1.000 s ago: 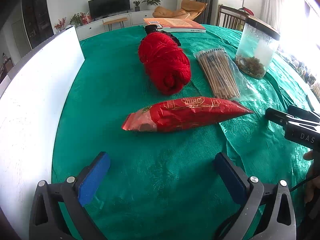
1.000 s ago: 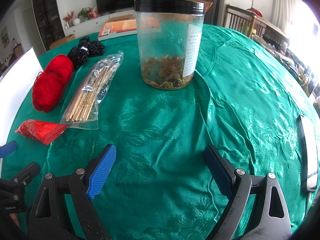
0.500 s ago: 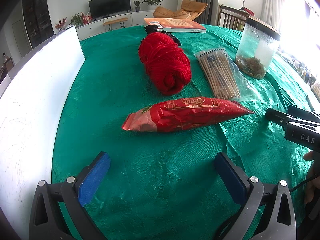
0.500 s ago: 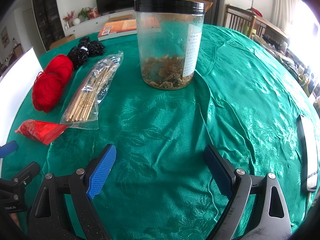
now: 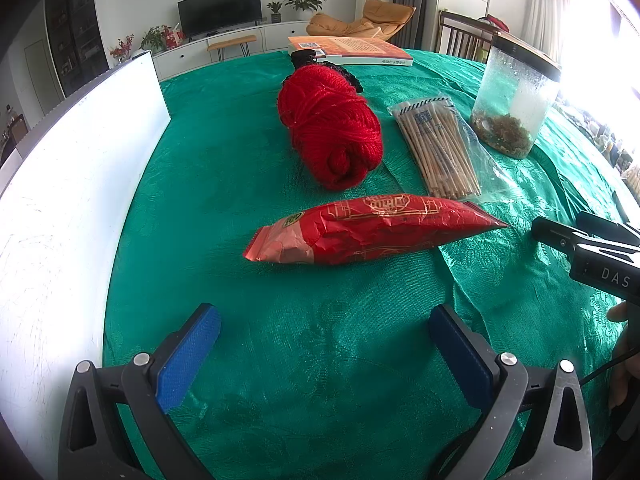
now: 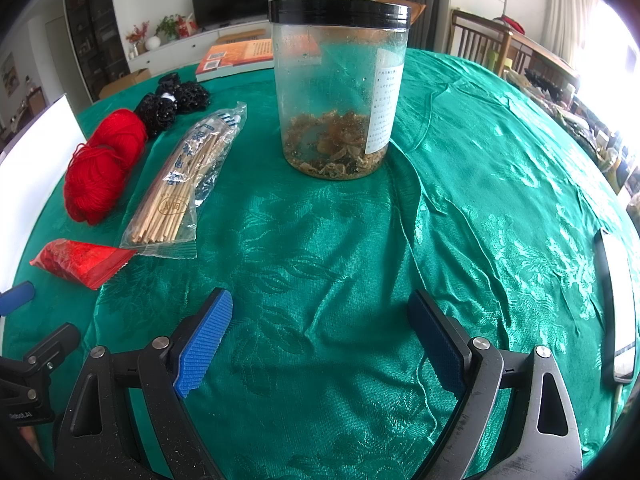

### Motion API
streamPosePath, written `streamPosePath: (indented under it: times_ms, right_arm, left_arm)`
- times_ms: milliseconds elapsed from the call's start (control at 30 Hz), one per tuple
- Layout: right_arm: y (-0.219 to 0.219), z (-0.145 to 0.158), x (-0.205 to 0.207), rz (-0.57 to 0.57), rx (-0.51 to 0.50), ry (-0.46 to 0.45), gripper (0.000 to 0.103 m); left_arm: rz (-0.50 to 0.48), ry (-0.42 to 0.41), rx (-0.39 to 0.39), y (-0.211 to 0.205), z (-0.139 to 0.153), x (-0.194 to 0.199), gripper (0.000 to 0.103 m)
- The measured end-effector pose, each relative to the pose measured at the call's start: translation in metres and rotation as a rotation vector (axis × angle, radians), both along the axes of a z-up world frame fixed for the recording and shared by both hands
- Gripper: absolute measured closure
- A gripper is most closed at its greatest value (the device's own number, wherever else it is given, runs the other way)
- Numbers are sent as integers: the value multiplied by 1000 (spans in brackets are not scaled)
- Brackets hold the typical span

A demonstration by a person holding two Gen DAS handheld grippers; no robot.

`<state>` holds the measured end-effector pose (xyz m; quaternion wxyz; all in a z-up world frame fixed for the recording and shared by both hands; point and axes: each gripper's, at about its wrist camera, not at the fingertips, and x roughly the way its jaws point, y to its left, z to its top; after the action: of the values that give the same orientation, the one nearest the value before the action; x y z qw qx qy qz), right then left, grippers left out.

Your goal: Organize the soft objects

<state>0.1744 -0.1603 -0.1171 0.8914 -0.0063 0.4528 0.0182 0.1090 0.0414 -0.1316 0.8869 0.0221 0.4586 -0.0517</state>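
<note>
1. The left gripper (image 5: 324, 344) has its fingers wide apart, with nothing between them.
2. The right gripper (image 6: 320, 336) is also wide and empty.
3. The red yarn (image 5: 330, 130) lies far behind the red packet (image 5: 368, 230) on the green cloth (image 5: 224, 168).

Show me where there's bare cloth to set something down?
Bare: between white board and red yarn; right of the jar. Crowded: yarn, skewer packet and red pouch lie close together.

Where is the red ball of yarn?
In the left wrist view, the red yarn lies mid-table, between the red snack bag and black netting.
</note>
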Motion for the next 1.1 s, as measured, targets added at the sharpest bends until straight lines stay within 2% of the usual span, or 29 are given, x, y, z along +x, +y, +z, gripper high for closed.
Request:
streamPosePath:
  times_ms: [533,633,700,767,833,900,967,1100]
  right_arm:
    - [0,0,0,0,0,0,11]
    - [0,0,0,0,1,0,11]
    - [-1,1,0,0,7,0,12]
    - [-5,3,0,-5,38,-4,13]
    - [-15,8,-1,-9,128,-18,13]
    - [-24,16,-1,-8,239,-46,13]
    - [-23,24,7,8,293,-73,13]
    - [15,38,40,153,314,-20,14]
  left_arm:
    - [2,1,1,0,0,0,0]
    - [27,33,3,3,2,-2,0]
    - [28,48,-28,6,9,-8,0]
    - [22,22,-75,9,28,-15,0]
    - [19,-23,-115,11,55,-13,0]
    - [38,-50,-135,11,82,3,0]
    - [65,-39,-116,8,98,30,0]
    - [116,33,-122,14,92,96,0]
